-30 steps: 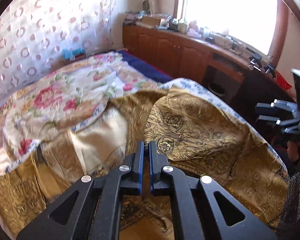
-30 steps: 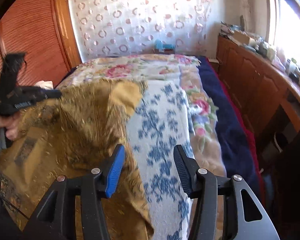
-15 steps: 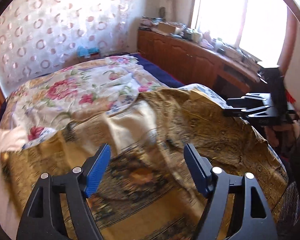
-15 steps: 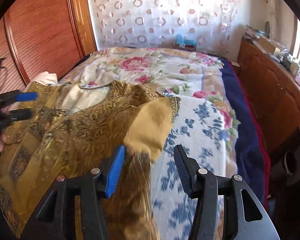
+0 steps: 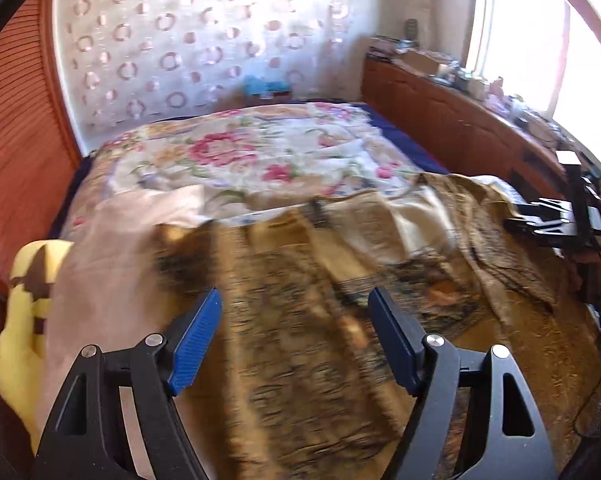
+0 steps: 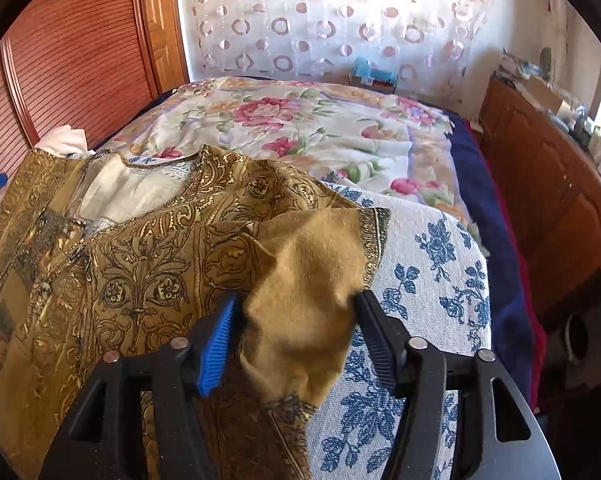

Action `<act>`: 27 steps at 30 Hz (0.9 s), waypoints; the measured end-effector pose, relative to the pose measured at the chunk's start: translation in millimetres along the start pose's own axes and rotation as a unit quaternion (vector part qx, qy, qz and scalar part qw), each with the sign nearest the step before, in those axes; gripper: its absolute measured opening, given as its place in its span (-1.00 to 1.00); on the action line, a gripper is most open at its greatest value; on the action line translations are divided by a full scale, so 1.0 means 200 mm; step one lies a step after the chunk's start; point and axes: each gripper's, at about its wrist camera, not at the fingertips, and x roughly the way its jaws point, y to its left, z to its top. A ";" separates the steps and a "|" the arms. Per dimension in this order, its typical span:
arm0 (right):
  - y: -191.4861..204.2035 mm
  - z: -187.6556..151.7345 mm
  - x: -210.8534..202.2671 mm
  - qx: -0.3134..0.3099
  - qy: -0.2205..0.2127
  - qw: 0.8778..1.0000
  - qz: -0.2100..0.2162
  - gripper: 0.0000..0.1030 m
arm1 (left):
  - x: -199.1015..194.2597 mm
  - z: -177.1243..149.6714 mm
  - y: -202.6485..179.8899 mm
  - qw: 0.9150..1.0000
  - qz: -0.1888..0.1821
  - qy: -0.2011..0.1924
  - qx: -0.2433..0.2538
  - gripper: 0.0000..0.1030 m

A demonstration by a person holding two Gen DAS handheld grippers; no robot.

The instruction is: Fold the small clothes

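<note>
Garment (image 6: pixel 148 280) lies gold mid-frame; your right gripper (image 6: pixel 292 320), jaws wide, straddles its flipped sleeve (image 6: pixel 312 272), so close there; left gripper (image 5: pixel 296 332) gapes, empty.

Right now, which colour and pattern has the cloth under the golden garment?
White cloth with blue flowers; clearest in the right wrist view.

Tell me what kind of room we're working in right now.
Most likely a home bedroom. The gold patterned garment lies spread on a bed covered by a floral bedspread, a circle-patterned curtain hangs behind it, and a long wooden cabinet cluttered on top runs under the window.
</note>
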 end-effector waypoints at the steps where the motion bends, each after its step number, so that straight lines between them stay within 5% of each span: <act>1: 0.00 0.00 0.00 0.001 0.000 1.000 0.001 0.23 | 0.00 0.00 0.02 1.000 0.007 -0.002 -0.004 0.49; 9: -0.01 -0.01 -0.01 0.004 -0.001 1.000 0.003 0.27 | 0.03 0.00 0.23 0.997 0.044 -0.019 -0.053 0.47; 14: -0.02 -0.01 -0.01 0.003 -0.001 1.000 0.003 0.27 | 0.03 -0.01 0.27 0.997 0.034 -0.031 -0.067 0.01; 18: -0.02 -0.01 -0.01 0.003 -0.002 1.000 0.002 0.27 | 0.00 0.02 0.22 0.998 0.021 -0.044 -0.051 -0.13; 27: -0.02 -0.01 -0.01 0.003 -0.002 1.000 0.002 0.28 | 0.12 0.03 0.19 0.999 0.033 -0.006 -0.033 -0.14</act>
